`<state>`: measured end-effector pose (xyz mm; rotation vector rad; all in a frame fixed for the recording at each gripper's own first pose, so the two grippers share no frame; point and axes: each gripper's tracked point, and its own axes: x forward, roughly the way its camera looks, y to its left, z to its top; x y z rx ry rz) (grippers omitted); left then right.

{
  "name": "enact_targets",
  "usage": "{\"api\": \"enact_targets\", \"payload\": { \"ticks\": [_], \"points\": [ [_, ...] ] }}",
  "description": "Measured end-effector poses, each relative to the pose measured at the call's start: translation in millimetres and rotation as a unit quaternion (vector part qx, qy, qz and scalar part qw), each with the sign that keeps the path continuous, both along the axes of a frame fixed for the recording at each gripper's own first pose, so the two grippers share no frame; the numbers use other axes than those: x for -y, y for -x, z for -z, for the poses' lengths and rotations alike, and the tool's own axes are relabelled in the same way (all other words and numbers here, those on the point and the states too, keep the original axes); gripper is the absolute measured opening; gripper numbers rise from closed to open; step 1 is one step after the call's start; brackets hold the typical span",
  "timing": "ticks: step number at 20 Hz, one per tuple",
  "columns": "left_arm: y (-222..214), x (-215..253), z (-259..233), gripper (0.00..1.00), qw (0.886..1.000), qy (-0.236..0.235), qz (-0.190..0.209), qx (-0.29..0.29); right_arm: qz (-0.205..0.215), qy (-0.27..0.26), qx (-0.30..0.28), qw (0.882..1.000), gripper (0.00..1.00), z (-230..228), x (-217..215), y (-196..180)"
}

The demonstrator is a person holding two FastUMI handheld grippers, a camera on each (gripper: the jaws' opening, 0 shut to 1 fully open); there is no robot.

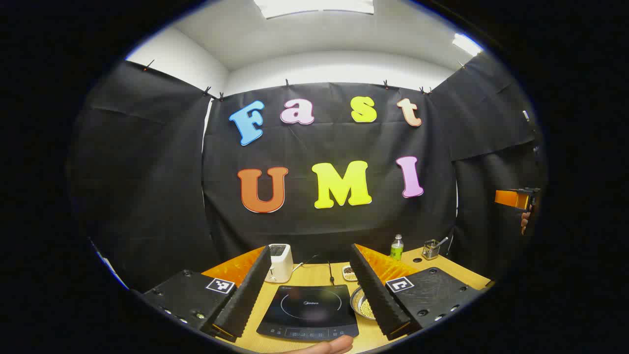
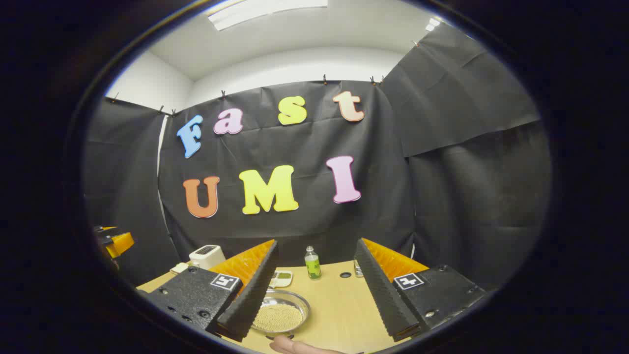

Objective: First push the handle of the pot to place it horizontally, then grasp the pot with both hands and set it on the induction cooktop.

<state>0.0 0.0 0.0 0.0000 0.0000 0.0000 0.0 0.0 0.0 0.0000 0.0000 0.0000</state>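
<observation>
The black induction cooktop (image 1: 307, 307) lies flat on the wooden table (image 1: 314, 274), framed between the fingers of my left gripper (image 1: 310, 253), which is open and holds nothing. A shallow metal bowl of small pale beads (image 1: 361, 305) sits just right of the cooktop. In the right gripper view the same bowl (image 2: 282, 314) lies by the left finger of my right gripper (image 2: 316, 246), also open and empty. Both grippers hover above the table's near side. The right gripper's orange body (image 1: 516, 198) appears far right, the left one's (image 2: 115, 242) far left.
A white toaster (image 1: 281, 260) stands behind the cooktop, its cable trailing right. A green bottle (image 2: 311, 263), a small dish (image 1: 349, 273) and a wire utensil holder (image 1: 431, 248) line the table's back. A fingertip (image 1: 324, 345) pokes in at the bottom edge.
</observation>
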Motion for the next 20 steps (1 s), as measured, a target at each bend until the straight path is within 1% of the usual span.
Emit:
{"api": "enact_targets", "payload": {
  "ticks": [1, 2, 9, 12, 13, 14, 15, 16, 18, 20],
  "points": [
    [0.3, 1.4, 1.0, 0.96, 1.000, 0.004, 0.003, -0.001, -0.001, 0.000, 0.000, 1.000, 0.99, 0.2, 0.3, -0.3],
    [0.5, 3.3, 1.0, 0.96, 1.000, 0.007, 0.005, -0.001, -0.002, 0.001, 0.000, 1.000, 0.96, 1.8, 0.5, -1.2],
    [-2.2, 4.1, 8.4, 0.96, 1.000, 0.005, 0.009, -0.004, -0.014, 0.010, -0.001, 1.000, 0.96, 5.9, -3.0, -1.8],
    [-1.8, 7.4, 9.9, 0.96, 1.000, 0.008, 0.014, -0.004, -0.020, 0.015, 0.000, 1.000, 0.99, 7.3, -8.1, -1.3],
    [-1.9, 9.2, 10.6, 0.96, 1.000, 0.009, 0.017, -0.004, -0.023, 0.014, 0.001, 1.000, 0.96, 6.5, -11.2, -1.6],
    [-1.0, 9.4, 10.9, 0.96, 1.000, 0.009, 0.018, -0.003, -0.024, 0.015, 0.000, 1.000, 0.96, 8.5, -12.5, -2.4],
    [0.2, 8.8, 11.6, 0.96, 1.000, 0.007, 0.017, -0.003, -0.021, 0.015, -0.003, 1.000, 0.99, 11.5, -12.5, -3.6],
    [1.9, 8.7, 12.6, 0.96, 1.000, 0.007, 0.017, -0.003, -0.022, 0.014, -0.006, 1.000, 0.96, 15.5, -14.3, -6.1],
    [3.8, 11.1, 13.6, 0.96, 1.000, 0.012, 0.020, -0.003, -0.038, 0.004, -0.018, 0.999, 0.97, 25.0, -25.7, -11.4],
    [6.7, 13.0, 13.9, 0.96, 0.999, 0.021, 0.025, -0.003, -0.054, 0.000, -0.045, 0.998, 0.99, 45.7, -35.4, -19.2]
  ]
}}
